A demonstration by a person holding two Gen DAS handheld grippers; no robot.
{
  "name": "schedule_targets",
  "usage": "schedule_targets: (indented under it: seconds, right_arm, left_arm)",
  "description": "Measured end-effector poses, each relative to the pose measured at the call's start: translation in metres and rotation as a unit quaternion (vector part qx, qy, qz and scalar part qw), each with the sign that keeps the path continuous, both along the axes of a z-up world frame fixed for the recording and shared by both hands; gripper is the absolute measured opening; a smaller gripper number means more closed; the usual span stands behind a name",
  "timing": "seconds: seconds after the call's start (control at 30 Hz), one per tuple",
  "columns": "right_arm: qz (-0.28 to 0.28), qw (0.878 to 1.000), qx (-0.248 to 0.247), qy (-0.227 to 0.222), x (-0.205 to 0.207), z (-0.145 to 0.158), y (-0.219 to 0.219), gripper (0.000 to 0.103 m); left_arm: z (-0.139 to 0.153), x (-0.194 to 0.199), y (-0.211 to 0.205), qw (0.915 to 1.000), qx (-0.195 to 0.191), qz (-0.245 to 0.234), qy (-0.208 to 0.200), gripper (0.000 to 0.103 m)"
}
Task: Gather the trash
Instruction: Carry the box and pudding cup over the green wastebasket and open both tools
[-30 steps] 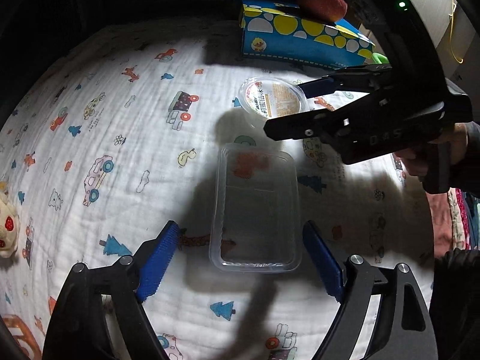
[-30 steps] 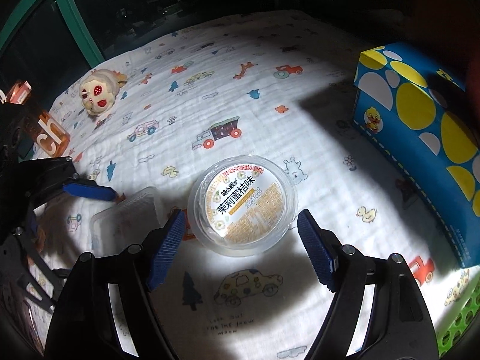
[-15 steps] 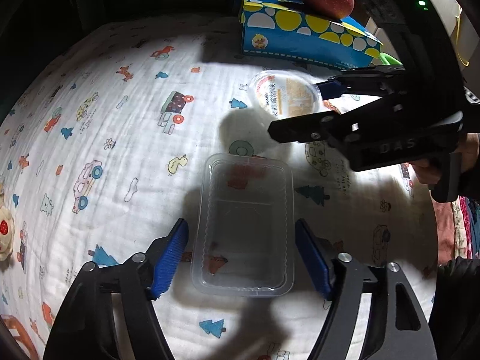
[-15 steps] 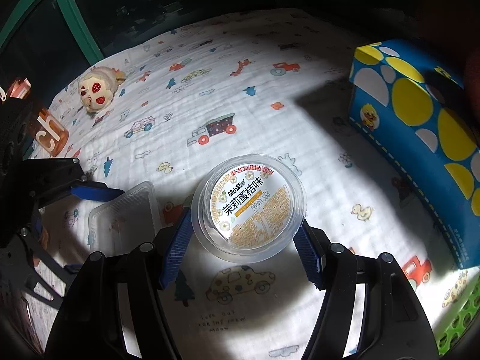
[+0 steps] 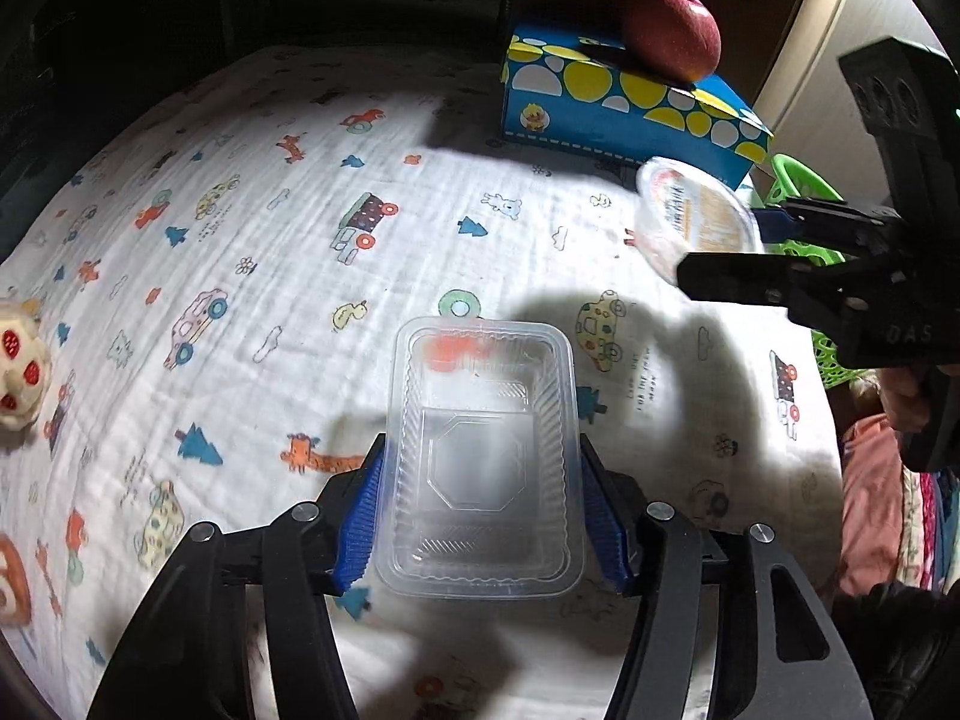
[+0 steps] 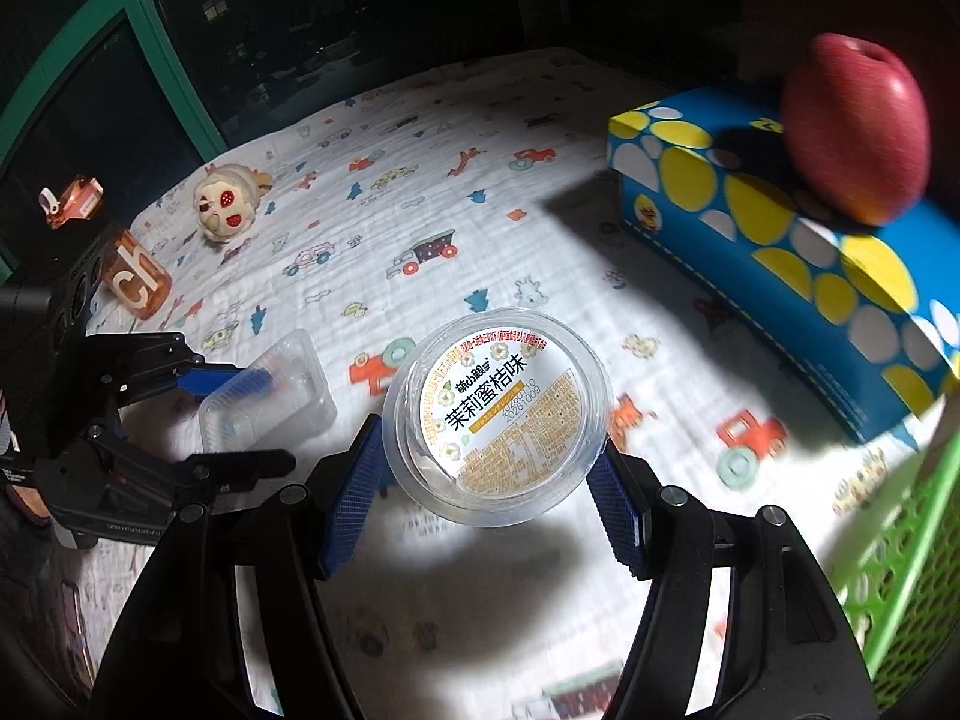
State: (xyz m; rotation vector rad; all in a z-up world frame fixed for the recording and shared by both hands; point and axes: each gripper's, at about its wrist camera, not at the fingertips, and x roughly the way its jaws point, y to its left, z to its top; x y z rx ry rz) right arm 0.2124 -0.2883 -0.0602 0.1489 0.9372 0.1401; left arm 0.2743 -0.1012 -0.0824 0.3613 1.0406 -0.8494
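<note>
You are working over a white cloth printed with small cartoon cars, trees and animals, which fills most of both views

At 1 o'clock in the left wrist view sits a blue box with yellow and white spots, and a red apple rests on top of it. In the right wrist view the same box is at 2 o'clock, with the apple at its far end

A green mesh basket shows at 4 o'clock in the right wrist view; it is probably where the trash goes, though nothing in view confirms that

Your left gripper is at 6 o'clock in its own view, its blue pads pressed against the two long sides of a clear rectangular plastic tray. The tray's shadow on the cloth suggests it is lifted clear

Your right gripper is closed around a round clear tub with a printed paper lid, held tilted above the cloth with its shadow underneath

A small cream toy with red spots lies at 10 o'clock in the right wrist view, and two orange blocks at 9 o'clock. None of these looks like trash

You appear to be in the carrying step, with one piece of trash in each tool. The next move likely calls for swinging both toward the green basket at the right, holding a light, steady squeeze because thin plastic flexes and can slip, then parting the fingers only once each item is over the opening
</note>
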Motion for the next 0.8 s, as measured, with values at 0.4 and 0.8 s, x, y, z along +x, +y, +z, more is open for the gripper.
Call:
schedule_targets:
  seconds: [0.4, 0.8]
  right_arm:
    - [-0.04, 0.999, -0.003, -0.033, -0.089, 0.031, -0.044, 0.065]
    - [-0.098, 0.994, -0.012, -0.052, -0.161, 0.043, -0.106, 0.065]
  left_arm:
    - [0.043, -0.058, -0.024, 0.9991, -0.018, 0.033, -0.021, 0.057]
    - [0.068, -0.114, -0.083, 0.9988, -0.034, 0.016, -0.031, 0.057]
